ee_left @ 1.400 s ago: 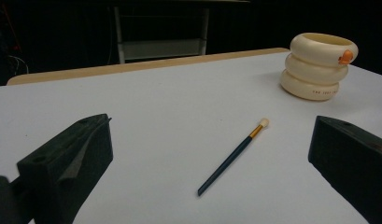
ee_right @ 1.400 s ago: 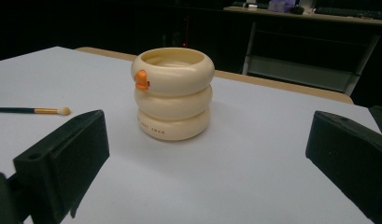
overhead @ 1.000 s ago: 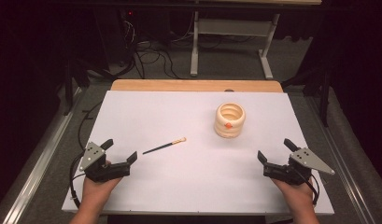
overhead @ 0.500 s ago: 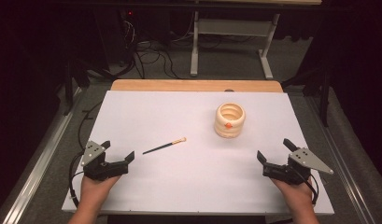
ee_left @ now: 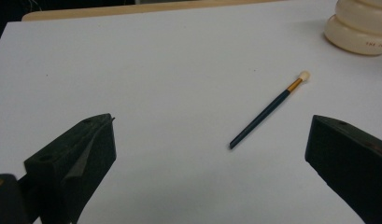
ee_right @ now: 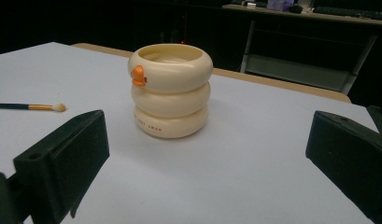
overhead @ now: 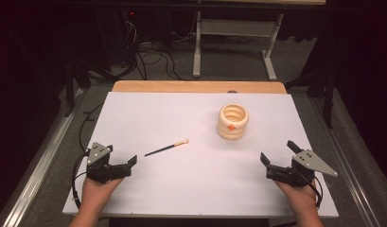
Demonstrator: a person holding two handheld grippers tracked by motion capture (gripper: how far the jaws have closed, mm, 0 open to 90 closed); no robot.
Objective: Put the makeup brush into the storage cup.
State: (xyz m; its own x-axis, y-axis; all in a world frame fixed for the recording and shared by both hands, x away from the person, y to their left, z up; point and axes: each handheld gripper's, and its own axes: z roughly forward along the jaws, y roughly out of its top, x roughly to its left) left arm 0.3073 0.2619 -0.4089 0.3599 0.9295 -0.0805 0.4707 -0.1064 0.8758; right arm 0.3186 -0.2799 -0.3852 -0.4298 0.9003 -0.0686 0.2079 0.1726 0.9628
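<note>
White table [overhead: 181,189], slim dark-handled brush [overhead: 166,148] with gold ferrule and pale tip lying left of cream ringed cup [overhead: 233,121], left gripper [overhead: 120,163] spread near brush, right gripper [overhead: 278,158] spread, both empty

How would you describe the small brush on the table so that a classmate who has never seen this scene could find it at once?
Start at the white table and look to its left half, in front of the left gripper. There the brush lies flat and apart from everything. It is thin, with a dark handle, a gold band and a pale tip, unlike the squat cream ringed cup to its right.
</note>
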